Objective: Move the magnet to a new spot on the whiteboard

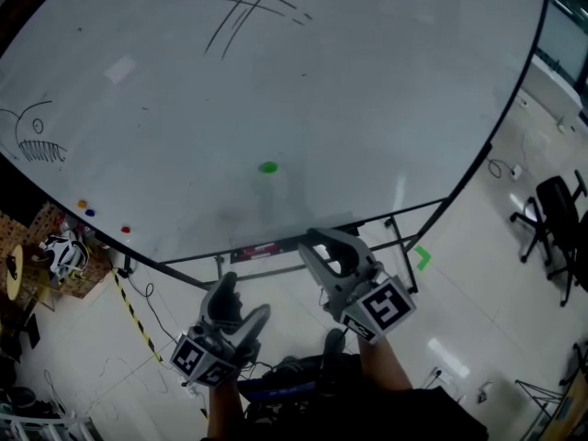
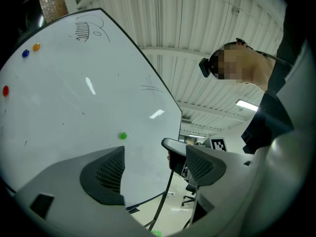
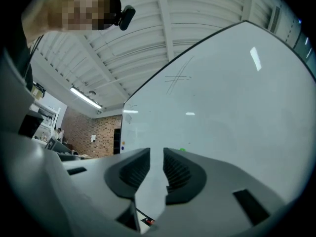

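Observation:
A small green magnet [image 1: 267,166] sticks low on the whiteboard [image 1: 386,99], a little left of its middle. Both grippers hang below the board's bottom edge, well short of the magnet. My left gripper [image 1: 241,299] stands open with a wide gap and nothing in it; in the left gripper view the green magnet [image 2: 122,136] shows just above its left jaw. My right gripper [image 1: 323,243] points up at the board, its jaws a narrow gap apart with nothing between them. In the right gripper view the green magnet [image 3: 182,150] peeks over the right jaw.
An orange magnet [image 1: 82,204], a blue magnet [image 1: 89,212] and a red magnet [image 1: 125,230] sit at the board's lower left. A fish sketch [image 1: 32,138] and crossed lines [image 1: 253,3] are drawn on it. An office chair [image 1: 556,220] stands at the right.

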Available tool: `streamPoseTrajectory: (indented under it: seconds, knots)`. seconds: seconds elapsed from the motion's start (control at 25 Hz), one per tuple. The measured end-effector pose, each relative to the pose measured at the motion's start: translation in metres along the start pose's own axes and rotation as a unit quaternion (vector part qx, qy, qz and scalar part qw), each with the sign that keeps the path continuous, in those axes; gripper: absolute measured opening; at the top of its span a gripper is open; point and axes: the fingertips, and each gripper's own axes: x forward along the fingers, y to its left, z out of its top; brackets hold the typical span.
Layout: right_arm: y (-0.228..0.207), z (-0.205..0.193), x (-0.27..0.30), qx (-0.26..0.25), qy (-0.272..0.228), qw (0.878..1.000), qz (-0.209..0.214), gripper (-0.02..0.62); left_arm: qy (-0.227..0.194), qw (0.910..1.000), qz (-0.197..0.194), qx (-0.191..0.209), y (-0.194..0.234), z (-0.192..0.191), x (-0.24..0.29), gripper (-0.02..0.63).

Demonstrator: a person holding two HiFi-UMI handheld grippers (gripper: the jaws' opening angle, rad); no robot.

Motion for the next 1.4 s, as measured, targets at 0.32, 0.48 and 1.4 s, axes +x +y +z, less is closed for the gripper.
streamPoseTrajectory:
  seconds: [0.32, 0.48, 1.4]
  knots:
    - [0.061, -0.001, 0.002, 0.015, 0.017, 1.0, -0.021, 0.109, -0.023, 0.9991, -0.025, -0.024, 0.008, 0.024, -0.069, 0.383]
    - [0.099, -0.013, -0.003, 0.012, 0.033, 0.999, -0.034, 0.109, -0.025, 0.9974, -0.047, -0.05, 0.012, 0.019, -0.099, 0.383]
    - [0.156, 0.021, -0.081, 0.078, -0.009, 0.996, 0.037, 0.109, -0.064, 0.9929, -0.085, -0.054, -0.067, 0.021, -0.121, 0.382]
